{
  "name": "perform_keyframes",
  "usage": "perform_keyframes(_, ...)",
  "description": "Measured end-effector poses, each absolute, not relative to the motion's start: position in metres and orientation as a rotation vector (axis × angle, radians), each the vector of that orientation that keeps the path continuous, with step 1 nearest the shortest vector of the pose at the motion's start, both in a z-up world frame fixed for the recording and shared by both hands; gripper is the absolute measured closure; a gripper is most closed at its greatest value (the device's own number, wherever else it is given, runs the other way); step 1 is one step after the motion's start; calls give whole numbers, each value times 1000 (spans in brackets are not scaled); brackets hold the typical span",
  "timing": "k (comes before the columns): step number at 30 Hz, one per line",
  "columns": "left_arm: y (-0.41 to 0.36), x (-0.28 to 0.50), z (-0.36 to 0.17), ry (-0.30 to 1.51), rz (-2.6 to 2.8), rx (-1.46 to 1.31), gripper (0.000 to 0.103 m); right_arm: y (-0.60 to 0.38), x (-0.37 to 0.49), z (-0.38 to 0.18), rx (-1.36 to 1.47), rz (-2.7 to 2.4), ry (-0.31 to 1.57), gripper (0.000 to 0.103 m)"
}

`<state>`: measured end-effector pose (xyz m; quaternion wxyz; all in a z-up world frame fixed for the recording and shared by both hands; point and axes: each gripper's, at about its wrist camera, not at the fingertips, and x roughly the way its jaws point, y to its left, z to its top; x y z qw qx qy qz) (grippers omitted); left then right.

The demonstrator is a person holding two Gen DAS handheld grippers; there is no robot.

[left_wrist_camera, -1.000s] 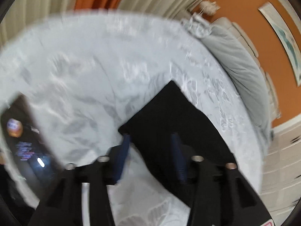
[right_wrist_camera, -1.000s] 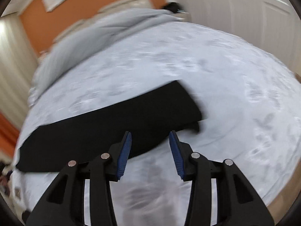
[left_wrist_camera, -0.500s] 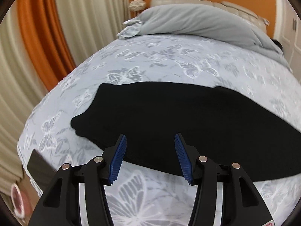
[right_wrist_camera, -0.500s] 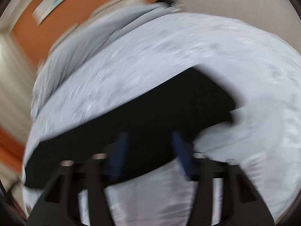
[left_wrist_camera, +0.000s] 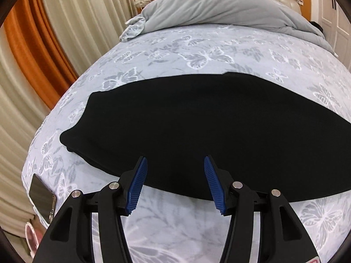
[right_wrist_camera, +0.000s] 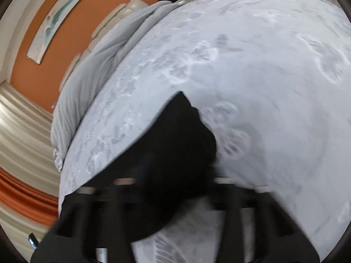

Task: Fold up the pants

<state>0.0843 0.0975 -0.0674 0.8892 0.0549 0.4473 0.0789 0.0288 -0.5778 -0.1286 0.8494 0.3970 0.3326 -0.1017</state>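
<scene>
Black pants [left_wrist_camera: 197, 127] lie flat across the butterfly-print bed sheet [left_wrist_camera: 208, 50], folded lengthwise into a long strip. My left gripper [left_wrist_camera: 174, 183] is open and empty, its blue pads over the pants' near edge. In the right wrist view the pants' right end [right_wrist_camera: 175, 144] shows, with one corner pointing up the bed. My right gripper [right_wrist_camera: 175, 182] is heavily blurred over that end; its pads are lost against the black cloth, so I cannot tell how its jaws stand.
A grey duvet [left_wrist_camera: 219, 8] is bunched at the headboard. A phone [left_wrist_camera: 41, 199] lies at the bed's left corner. Curtains [left_wrist_camera: 43, 32] hang on the left. An orange wall with a picture [right_wrist_camera: 59, 17] is behind the bed.
The left gripper swung from the pants' end to face their long edge and steadied closer. The right gripper moved in over the pants' right end and is still moving fast.
</scene>
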Motion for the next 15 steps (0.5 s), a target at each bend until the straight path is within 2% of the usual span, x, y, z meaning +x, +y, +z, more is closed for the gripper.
perform_keyframes(3, 88, 81, -71, 932, 163, 122, 49, -568, 17, -81, 671, -222, 546, 77)
perform_keyframes(4, 85, 80, -73, 932, 159, 127, 49, -568, 17, -76, 614, -242, 527, 73)
perform_keyframes(5, 81, 79, -75, 932, 161, 133, 49, -573, 19, -84, 539, -310, 574, 60)
perform_keyframes(7, 75, 78, -81, 942, 160, 135, 48, -594, 27, -118, 523, -416, 745, 61)
perform_keyframes(8, 73, 78, -83, 951, 158, 129, 48, -610, 19, -134, 601, -419, 773, 61)
perform_keyframes(11, 66, 75, -87, 961, 149, 121, 47, -624, -11, -128, 753, -353, 669, 59)
perform_keyframes(15, 54, 72, -89, 959, 140, 107, 44, -615, -4, -116, 692, -289, 681, 58)
